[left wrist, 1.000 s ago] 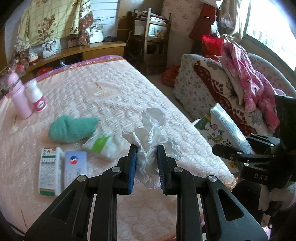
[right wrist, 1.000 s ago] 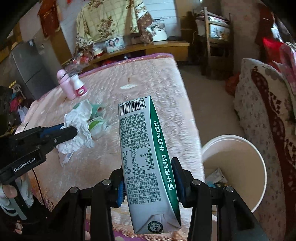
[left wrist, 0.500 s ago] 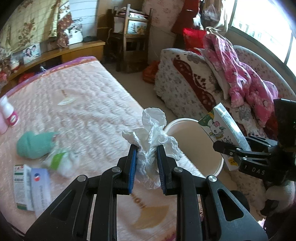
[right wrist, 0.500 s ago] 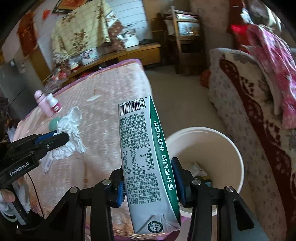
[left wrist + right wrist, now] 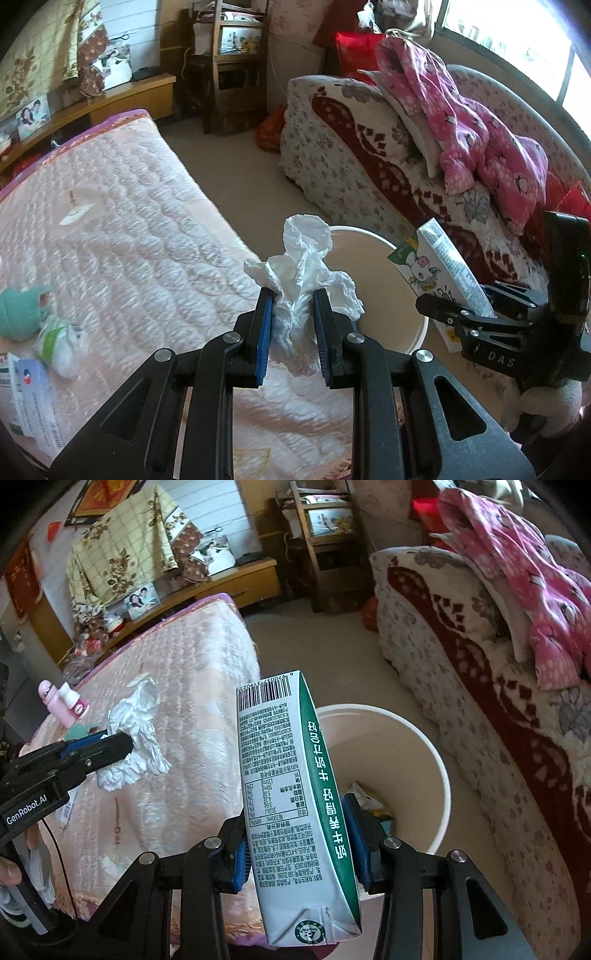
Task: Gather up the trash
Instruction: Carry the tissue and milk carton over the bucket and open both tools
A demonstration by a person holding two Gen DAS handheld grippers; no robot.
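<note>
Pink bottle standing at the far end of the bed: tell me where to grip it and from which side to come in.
Take the pink bottle around its straight body, below the narrower cap, closing across its width. It stands upright on the bed, so come in level or slightly from above. A white bottle with a red label stands close on its right, so approach from the near side, probably not from the right.

Counting around the one white bucket (image 5: 439, 760): one milk carton (image 5: 295, 797), one crumpled tissue (image 5: 306, 273) beside it, two bottles (image 5: 64, 703) far across the bed.
</note>
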